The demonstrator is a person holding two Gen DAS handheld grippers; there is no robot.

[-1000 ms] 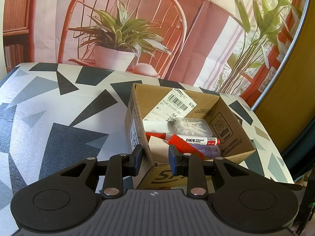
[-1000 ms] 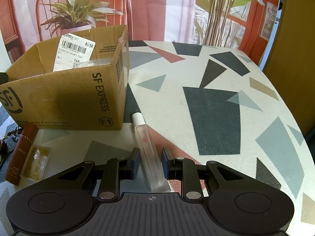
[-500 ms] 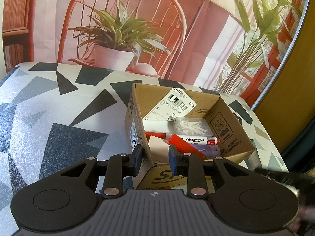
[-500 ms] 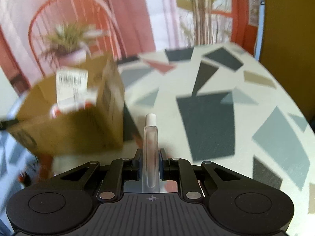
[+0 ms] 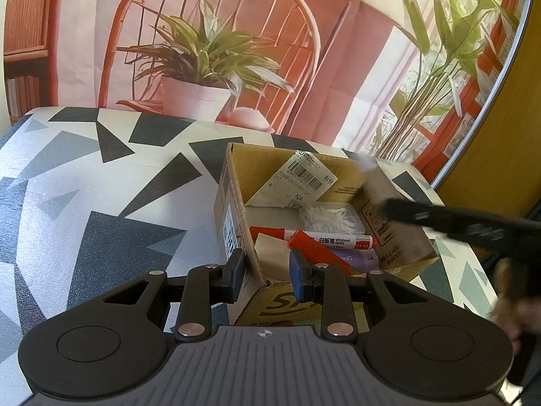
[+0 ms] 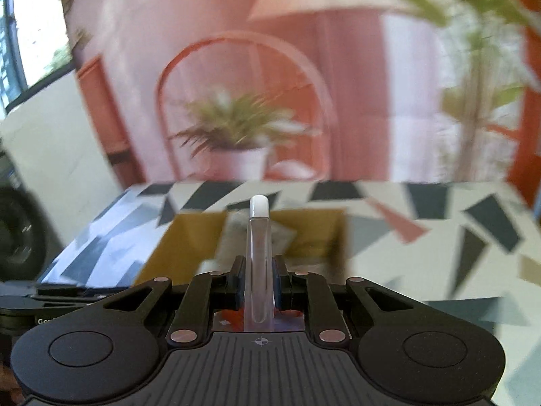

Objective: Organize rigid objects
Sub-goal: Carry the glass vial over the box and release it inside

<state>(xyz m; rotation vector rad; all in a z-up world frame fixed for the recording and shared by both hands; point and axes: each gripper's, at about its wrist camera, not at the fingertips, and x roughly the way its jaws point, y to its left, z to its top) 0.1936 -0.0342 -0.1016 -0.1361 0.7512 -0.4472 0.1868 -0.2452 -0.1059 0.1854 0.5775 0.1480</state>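
An open cardboard box (image 5: 399, 237) stands on the patterned table and holds a red and white whiteboard marker (image 5: 334, 240), a red item, a purple item and a clear case of white pieces (image 5: 331, 216). My left gripper (image 5: 265, 275) is shut on the box's near corner, one finger outside the left wall and one inside. My right gripper (image 6: 258, 282) is shut on a clear bottle with a white cap (image 6: 258, 253), held in the air and pointing at the blurred box (image 6: 189, 247). In the left wrist view the right gripper (image 5: 456, 220) is a dark blur above the box's right wall.
The table (image 5: 84, 186) wears a cloth of grey, black and pink triangles, bare to the left of the box. A printed backdrop of a chair and potted plant (image 5: 209, 67) rises behind it. A blurred hand (image 5: 514, 304) shows at the right edge.
The right gripper shut on the bottle, lifted it off the table and swung it up toward the box, entering the left wrist view. The left gripper kept still.
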